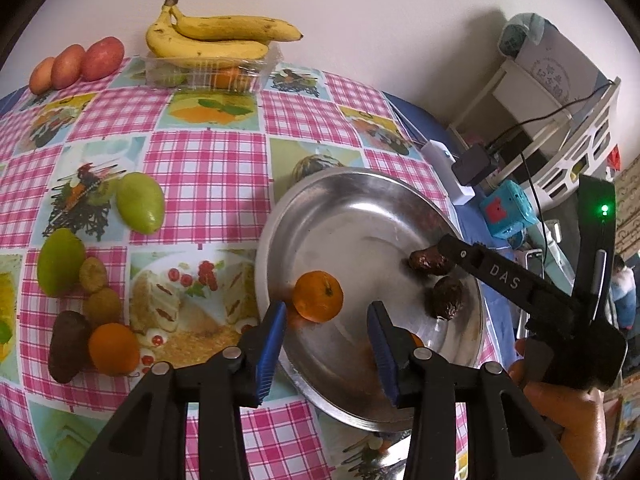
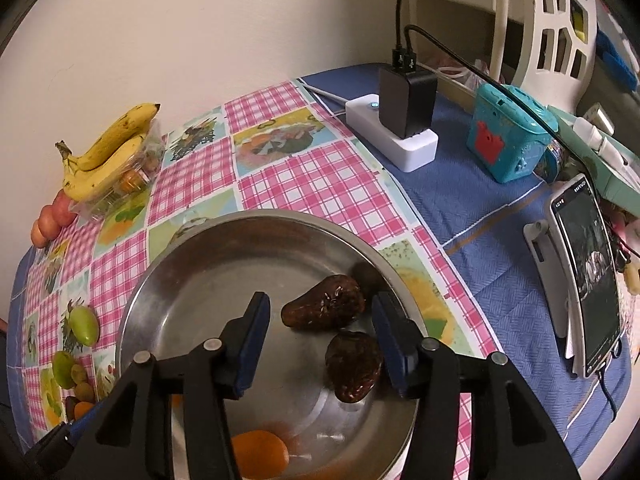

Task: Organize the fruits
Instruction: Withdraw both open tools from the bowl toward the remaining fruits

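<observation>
A steel plate (image 1: 360, 200) holds an orange (image 1: 319, 297) and two dark brown fruits (image 1: 447, 298). My left gripper (image 1: 326, 354) is open and empty, just short of the orange at the plate's near rim. My right gripper (image 2: 320, 344) is open over the plate (image 2: 200, 280), with the two brown fruits (image 2: 326, 308) between and just beyond its fingers; the orange (image 2: 260, 454) lies beneath it. It also shows in the left wrist view (image 1: 436, 258), reaching in from the right. On the checked cloth lie green fruits (image 1: 140, 202), an orange (image 1: 113, 348) and brown fruits (image 1: 66, 346).
Bananas (image 1: 212, 38) rest on a clear fruit box (image 1: 212, 72) by the wall, with red fruits (image 1: 76, 64) to its left. Right of the cloth stand a white power strip with charger (image 2: 400, 120), a teal toy (image 2: 508, 136) and a phone on a stand (image 2: 584, 272).
</observation>
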A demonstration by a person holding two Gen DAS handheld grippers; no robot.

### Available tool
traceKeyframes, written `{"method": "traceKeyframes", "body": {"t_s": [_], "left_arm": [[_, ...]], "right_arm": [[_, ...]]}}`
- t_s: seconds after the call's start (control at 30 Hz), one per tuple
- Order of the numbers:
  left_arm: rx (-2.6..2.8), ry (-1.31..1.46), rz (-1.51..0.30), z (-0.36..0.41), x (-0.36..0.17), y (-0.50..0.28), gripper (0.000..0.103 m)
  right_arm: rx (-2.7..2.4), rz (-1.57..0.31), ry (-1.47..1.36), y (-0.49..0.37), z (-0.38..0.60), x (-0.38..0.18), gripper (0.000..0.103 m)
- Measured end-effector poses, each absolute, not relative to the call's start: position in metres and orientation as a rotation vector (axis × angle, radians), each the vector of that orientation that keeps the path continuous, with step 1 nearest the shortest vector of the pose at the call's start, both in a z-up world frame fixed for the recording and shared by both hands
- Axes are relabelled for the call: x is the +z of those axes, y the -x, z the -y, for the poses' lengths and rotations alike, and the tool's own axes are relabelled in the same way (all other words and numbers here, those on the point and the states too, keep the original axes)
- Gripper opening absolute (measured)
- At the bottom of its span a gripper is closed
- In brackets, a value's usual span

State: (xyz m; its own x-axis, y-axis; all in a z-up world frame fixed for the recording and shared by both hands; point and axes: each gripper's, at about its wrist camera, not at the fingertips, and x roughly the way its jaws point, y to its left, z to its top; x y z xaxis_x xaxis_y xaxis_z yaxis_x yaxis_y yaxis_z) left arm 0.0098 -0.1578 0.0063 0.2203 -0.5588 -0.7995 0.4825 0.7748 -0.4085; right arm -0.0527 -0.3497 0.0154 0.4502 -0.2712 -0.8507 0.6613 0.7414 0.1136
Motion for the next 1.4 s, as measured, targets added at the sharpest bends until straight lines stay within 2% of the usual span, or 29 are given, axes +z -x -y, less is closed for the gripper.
{"method": "traceKeyframes", "body": {"t_s": [0.2, 0.47, 0.67, 0.7, 0.77, 0.83, 1.03, 1.13, 1.4], "left_arm": [[-0.684, 0.089, -1.128, 0.149, 0.009, -0.016, 0.053], [-0.640, 0.134, -1.135, 0.134, 0.008, -0.026, 0.054], [-0.582, 0.140, -1.128, 0.122, 0.010, -0.032, 0.067], [-0.567, 0.137, -1.127, 0.121, 0.009, -0.033, 0.072], [-0.524, 0.134, -1.131, 0.115, 0.007, -0.037, 0.079], [-0.493, 0.138, -1.136, 0.109, 0.006, -0.040, 0.083], [-0.399, 0.154, -1.133, 0.089, 0.004, -0.050, 0.098], [-0.358, 0.146, -1.124, 0.081, 0.005, -0.053, 0.101], [-0.238, 0.107, -1.096, 0.055, 0.006, -0.065, 0.103]], "right_arm": [[-0.606, -0.945, -0.458, 0.051, 0.348, 0.015, 0.054], [-0.598, -0.959, -0.433, 0.047, 0.343, 0.014, 0.054], [-0.596, -0.971, -0.412, 0.045, 0.338, 0.013, 0.054], [-0.596, -0.974, -0.408, 0.045, 0.338, 0.013, 0.054], [-0.593, -0.977, -0.403, 0.044, 0.338, 0.012, 0.060], [-0.589, -0.973, -0.403, 0.043, 0.338, 0.012, 0.077], [-0.569, -0.983, -0.390, 0.039, 0.332, 0.009, 0.081], [-0.560, -0.984, -0.378, 0.036, 0.327, 0.007, 0.093], [-0.552, -0.969, -0.341, 0.031, 0.313, 0.008, 0.093]]}}
